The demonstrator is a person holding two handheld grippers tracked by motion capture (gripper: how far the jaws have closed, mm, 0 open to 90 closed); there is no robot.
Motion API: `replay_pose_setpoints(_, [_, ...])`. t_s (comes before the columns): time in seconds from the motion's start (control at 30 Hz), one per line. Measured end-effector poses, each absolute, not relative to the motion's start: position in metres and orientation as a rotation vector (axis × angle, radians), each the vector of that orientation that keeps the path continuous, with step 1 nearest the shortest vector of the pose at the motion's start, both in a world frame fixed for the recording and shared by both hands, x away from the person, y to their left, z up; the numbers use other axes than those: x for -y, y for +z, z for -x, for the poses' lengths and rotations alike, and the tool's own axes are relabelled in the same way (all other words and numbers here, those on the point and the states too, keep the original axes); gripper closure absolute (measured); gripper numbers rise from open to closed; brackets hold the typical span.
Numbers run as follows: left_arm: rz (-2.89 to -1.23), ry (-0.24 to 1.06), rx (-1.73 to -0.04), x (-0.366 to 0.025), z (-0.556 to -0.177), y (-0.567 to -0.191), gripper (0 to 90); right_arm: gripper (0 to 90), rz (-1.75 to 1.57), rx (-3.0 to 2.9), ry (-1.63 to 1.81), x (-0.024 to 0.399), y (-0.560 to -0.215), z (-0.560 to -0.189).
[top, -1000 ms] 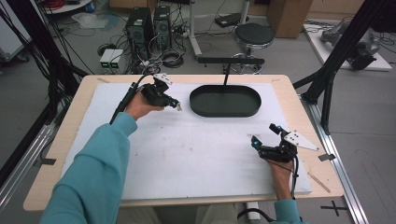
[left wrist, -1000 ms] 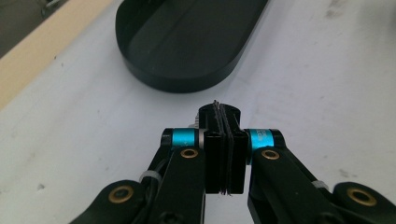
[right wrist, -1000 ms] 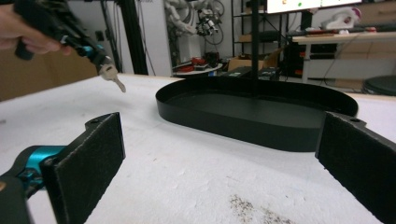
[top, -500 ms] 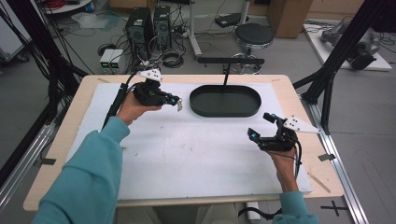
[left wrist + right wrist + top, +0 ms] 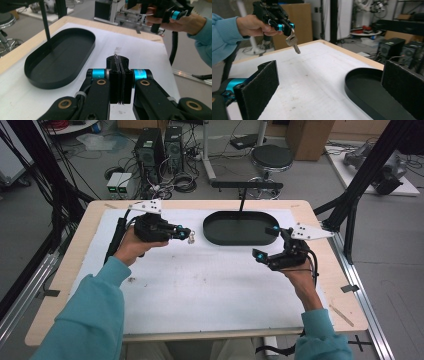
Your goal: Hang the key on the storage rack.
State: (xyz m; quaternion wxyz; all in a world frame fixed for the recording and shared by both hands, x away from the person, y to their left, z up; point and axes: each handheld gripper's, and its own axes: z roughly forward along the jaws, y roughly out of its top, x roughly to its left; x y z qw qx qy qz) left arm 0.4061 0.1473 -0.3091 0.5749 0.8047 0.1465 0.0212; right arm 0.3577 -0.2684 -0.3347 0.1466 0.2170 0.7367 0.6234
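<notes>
Keys (image 5: pixel 293 42), two on one ring, hang above the white mat (image 5: pixel 200 285), pinched in the closed jaws of the left gripper (image 5: pixel 186 234), just left of the one black oval tray (image 5: pixel 240 238), which is empty. Right gripper (image 5: pixel 265 242) hovers beside the tray's right end, jaws wide apart, holding nothing.

right gripper (image 5: pixel 266 243) is lifting off the white mat (image 5: pixel 200 285) and swinging in toward the black tray (image 5: pixel 240 239), jaws wide. left gripper (image 5: pixel 186 233), pinching the key (image 5: pixel 293 42), is drifting right toward the tray, key dangling above the mat.
</notes>
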Motion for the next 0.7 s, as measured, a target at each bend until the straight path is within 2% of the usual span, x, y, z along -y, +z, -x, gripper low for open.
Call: replay_pose_setpoints(0.7, [-1.835,0.016,-0.208,-0.133,-0.371,-0.296,88.4,0.7,-0.236,-2.424,1.779,0.194,-0.291,-0.373])
